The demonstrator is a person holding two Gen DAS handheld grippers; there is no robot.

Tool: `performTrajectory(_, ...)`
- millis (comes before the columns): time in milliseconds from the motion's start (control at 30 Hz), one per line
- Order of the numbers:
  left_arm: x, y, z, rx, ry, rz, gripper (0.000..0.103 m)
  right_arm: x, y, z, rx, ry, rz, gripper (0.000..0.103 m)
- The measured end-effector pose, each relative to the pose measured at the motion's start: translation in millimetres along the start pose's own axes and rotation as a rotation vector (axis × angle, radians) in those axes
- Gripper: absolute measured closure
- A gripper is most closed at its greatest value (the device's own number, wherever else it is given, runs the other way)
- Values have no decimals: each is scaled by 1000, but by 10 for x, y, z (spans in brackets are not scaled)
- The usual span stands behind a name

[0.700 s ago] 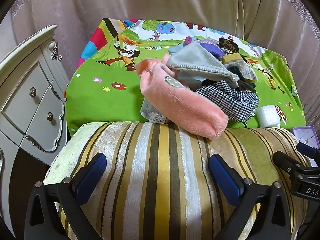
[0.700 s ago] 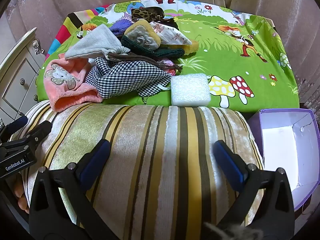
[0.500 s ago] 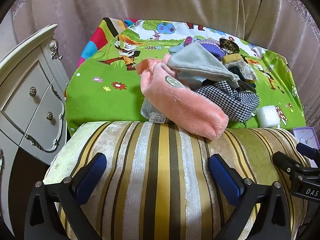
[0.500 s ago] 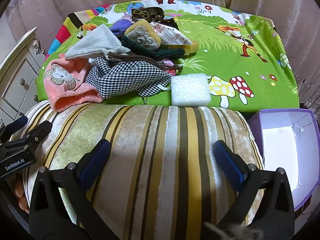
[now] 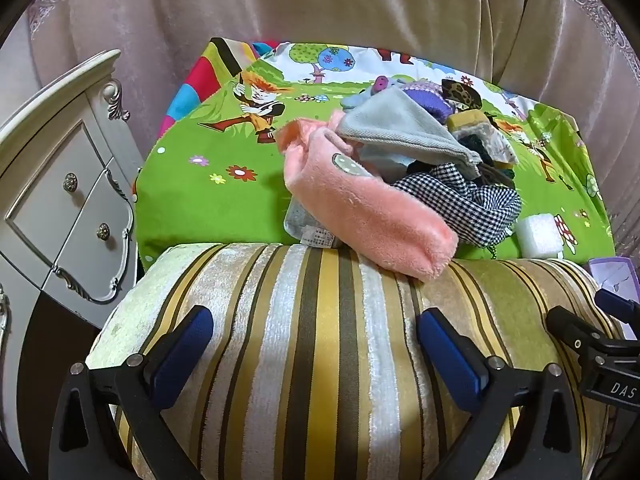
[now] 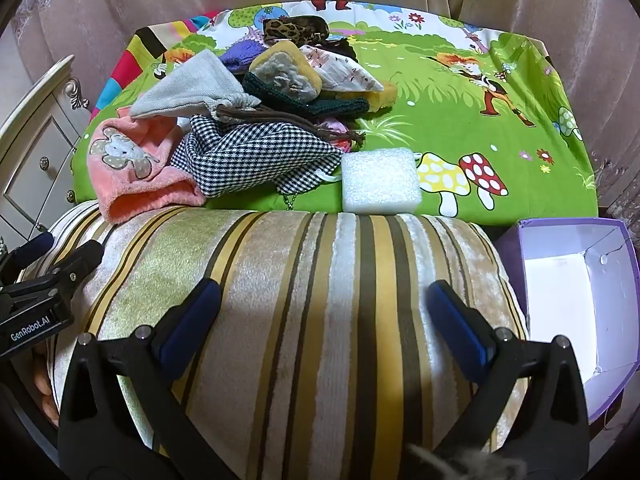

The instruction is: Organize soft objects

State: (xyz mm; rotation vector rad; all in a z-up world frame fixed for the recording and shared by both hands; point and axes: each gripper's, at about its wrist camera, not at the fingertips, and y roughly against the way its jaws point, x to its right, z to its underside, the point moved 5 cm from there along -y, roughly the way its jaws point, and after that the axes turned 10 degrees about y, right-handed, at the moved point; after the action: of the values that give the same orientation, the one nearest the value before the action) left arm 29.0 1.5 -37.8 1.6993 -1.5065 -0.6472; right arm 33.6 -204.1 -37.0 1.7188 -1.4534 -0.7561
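Tongs on both sides, left tongs (image 5: pixel 314 344) and right tongs (image 6: pixel 324 312), hang spread wide and empty over a striped cushion (image 6: pixel 304 300), while the pile of soft objects (image 6: pixel 240 120) lies beyond on the cartoon-print cloth (image 6: pixel 480 140), near a purple box (image 6: pixel 576 300).

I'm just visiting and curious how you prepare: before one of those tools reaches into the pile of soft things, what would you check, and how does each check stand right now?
1. Left tool open, nothing between its pads: ok.
2. Right tool open and unloaded: ok.
3. Purple box open, with room inside: ok.
4. Pink plush item on the near edge of the pile, uncovered at that end: ok.
5. White foam block lying apart from the pile, easy to pick: ok.
6. Brown drawstrings free of the checked cloth: cannot tell.
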Motion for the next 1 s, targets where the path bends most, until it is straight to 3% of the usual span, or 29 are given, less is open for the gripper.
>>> performTrajectory(1000,8,-3,7,6,-3,-7,0,-8,7,4,4,5,5,0)
